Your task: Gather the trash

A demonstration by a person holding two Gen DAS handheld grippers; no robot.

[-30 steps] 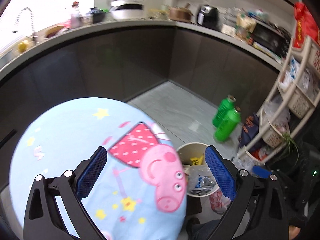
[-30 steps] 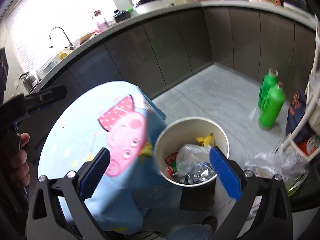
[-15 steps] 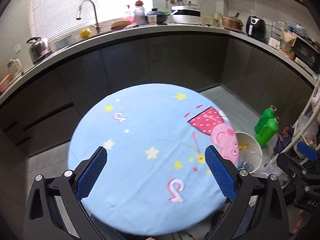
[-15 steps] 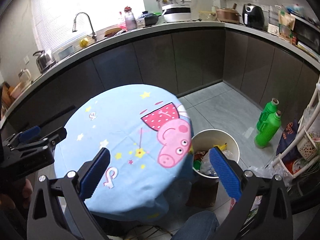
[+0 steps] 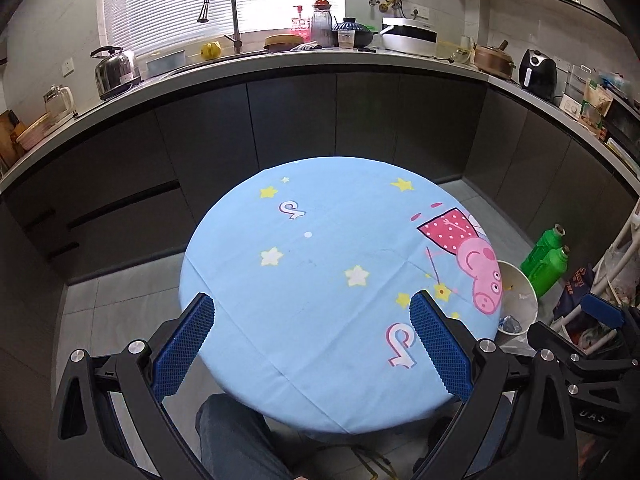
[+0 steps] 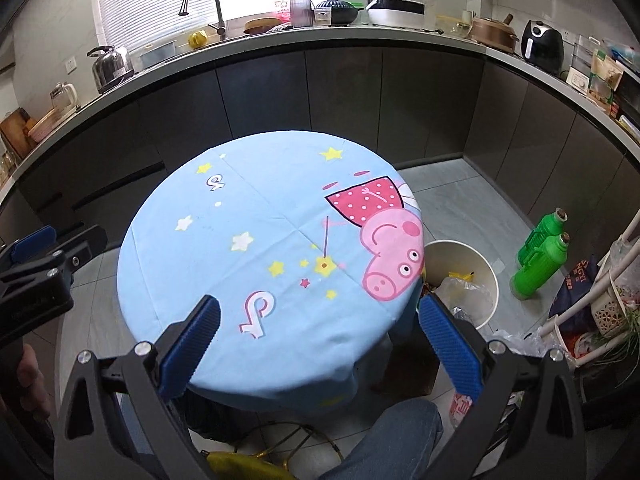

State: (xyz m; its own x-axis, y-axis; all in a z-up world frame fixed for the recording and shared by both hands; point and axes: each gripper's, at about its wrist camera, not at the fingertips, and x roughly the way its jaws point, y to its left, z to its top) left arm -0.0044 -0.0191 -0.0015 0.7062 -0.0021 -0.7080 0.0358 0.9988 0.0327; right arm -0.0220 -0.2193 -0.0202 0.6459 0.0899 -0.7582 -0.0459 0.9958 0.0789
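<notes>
A round table under a light blue cartoon-pig cloth (image 5: 332,264) (image 6: 260,248) fills the middle of both views; nothing lies on its top. To its right on the floor stands a cream trash bin (image 6: 486,276) (image 5: 520,292) with crumpled plastic and foil wrappers (image 6: 460,292) inside. My left gripper (image 5: 312,344) hovers open over the table's near edge, nothing between its blue pads. My right gripper (image 6: 320,344) is open too, above the near right edge, with the bin beyond its right finger. The left gripper's body (image 6: 36,276) shows at the left of the right wrist view.
Two green bottles (image 6: 540,256) stand on the tiled floor right of the bin. A white wire rack (image 6: 612,292) with baskets and bags is at far right. Dark cabinets and a cluttered counter (image 5: 320,60) curve behind the table. The person's knee (image 6: 400,432) is below.
Both grippers have pulled back and up from over the bin. The view now takes in the whole tabletop, and the bin has slid to the right. Both stay open.
</notes>
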